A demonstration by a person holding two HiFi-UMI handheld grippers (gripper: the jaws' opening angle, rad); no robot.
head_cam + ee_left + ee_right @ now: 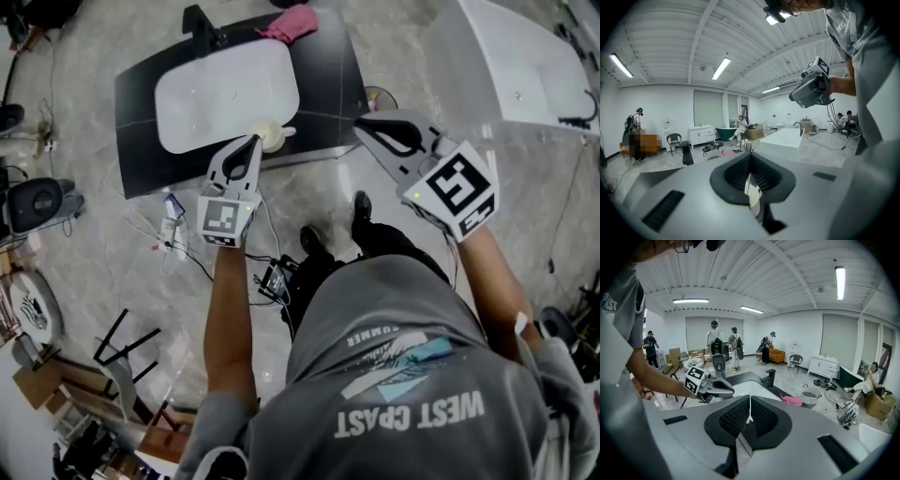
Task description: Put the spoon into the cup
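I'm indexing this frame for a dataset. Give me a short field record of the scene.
setting: black counter holding a white rectangular basin
cup: cream cup at the basin's front corner
left gripper: shut, tips at the cup; grip unclear
right gripper: shut, nothing between its jaws
cloth: pink cloth at the counter's far edge
spoon: not clearly made out

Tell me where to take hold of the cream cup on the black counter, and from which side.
I'd pinch the cup by its near rim, one tool jaw inside and one outside, coming over the front edge of the counter. It seems upright; the white basin crowds its far side, and a white piece juts at its right.
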